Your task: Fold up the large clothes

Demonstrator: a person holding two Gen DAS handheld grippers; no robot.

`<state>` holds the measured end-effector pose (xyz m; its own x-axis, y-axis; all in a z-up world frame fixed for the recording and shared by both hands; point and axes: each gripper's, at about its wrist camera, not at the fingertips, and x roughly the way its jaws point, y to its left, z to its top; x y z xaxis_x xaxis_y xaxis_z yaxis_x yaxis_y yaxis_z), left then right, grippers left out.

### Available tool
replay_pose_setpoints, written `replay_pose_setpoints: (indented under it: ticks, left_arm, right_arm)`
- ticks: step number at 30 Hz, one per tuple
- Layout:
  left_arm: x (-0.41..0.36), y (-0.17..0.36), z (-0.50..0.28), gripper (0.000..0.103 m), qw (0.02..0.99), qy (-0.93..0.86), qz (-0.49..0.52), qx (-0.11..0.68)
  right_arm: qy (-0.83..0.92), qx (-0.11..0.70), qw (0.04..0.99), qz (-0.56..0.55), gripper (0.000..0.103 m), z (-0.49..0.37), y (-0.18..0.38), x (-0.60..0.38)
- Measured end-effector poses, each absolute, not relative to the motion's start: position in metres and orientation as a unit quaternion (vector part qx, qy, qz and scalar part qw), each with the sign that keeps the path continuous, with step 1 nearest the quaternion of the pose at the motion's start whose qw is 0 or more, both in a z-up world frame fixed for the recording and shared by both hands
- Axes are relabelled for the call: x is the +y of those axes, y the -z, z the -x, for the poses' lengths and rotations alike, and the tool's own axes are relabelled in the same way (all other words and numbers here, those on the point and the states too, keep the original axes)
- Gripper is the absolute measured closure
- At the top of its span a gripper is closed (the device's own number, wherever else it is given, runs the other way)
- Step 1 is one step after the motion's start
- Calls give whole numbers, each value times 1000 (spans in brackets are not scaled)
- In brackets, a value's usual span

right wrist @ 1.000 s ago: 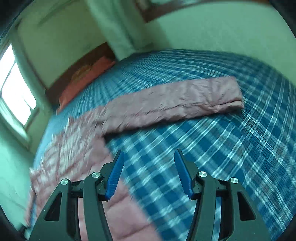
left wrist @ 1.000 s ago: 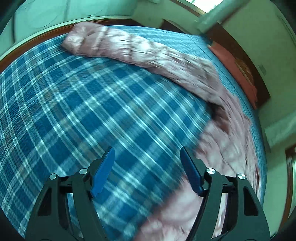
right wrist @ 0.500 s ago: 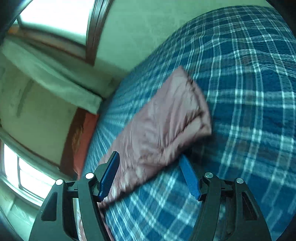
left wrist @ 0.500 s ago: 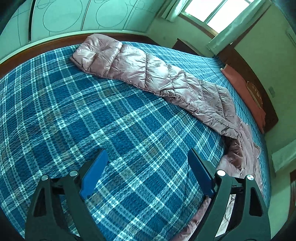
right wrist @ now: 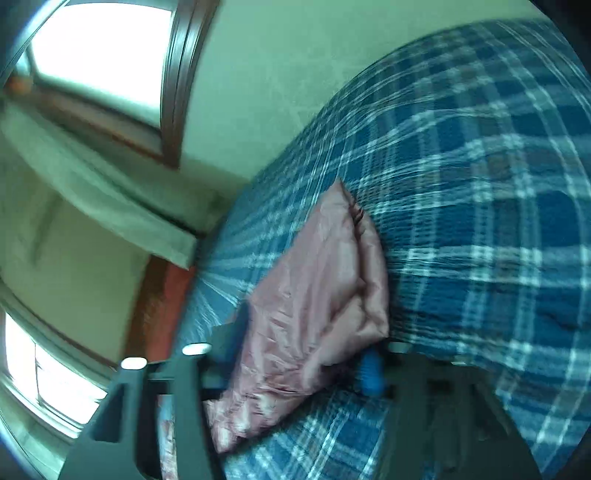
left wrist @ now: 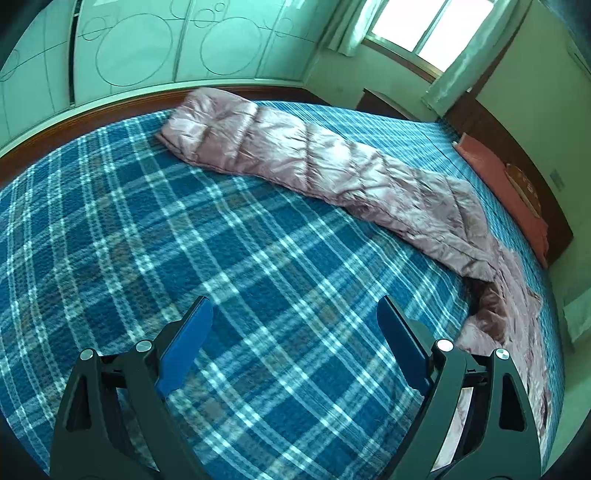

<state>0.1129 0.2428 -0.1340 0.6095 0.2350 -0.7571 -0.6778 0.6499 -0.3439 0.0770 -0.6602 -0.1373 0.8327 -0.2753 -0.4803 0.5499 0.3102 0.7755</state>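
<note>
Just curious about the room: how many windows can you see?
2 in the right wrist view: one window top left, another window lower left. Others may be hidden.

A bedroom — plaid-covered bed (left wrist: pixel 221 258), curtained window (left wrist: pixel 417 33).

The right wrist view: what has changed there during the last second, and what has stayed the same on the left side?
The right tool has moved in to the end of the pink jacket sleeve, which now lies between its fingers; the blur hides whether they have shut. The left tool is open above the plaid bedspread as before, holding nothing. The jacket has not moved.
</note>
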Motion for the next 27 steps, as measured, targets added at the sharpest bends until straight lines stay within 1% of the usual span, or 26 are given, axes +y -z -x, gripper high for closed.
replay_pose_setpoints:
  ticks: [1, 4, 11, 14, 20, 27]
  left_arm:
    - [245, 134, -112, 13, 838, -280, 314, 347]
    - [251, 134, -112, 13, 837, -297, 299, 349]
    - [258, 144, -117, 13, 835, -308, 270, 368]
    - [256, 147, -124, 10, 834, -308, 253, 381]
    - [251, 152, -138, 4, 829, -314, 213, 411]
    - [253, 153, -140, 2, 835, -309, 221, 399]
  right_arm:
    - [253, 145, 805, -517, 92, -83, 132, -657]
    - [241, 162, 845, -450, 93, -102, 101, -625]
    - [140, 192, 910, -339, 93, -169, 40, -511]
    - [81, 212, 928, -297, 93, -206, 25, -445]
    - [-15, 256, 934, -247, 93, -272, 21, -332]
    - [-92, 317, 921, -205, 93, -324, 43, -227]
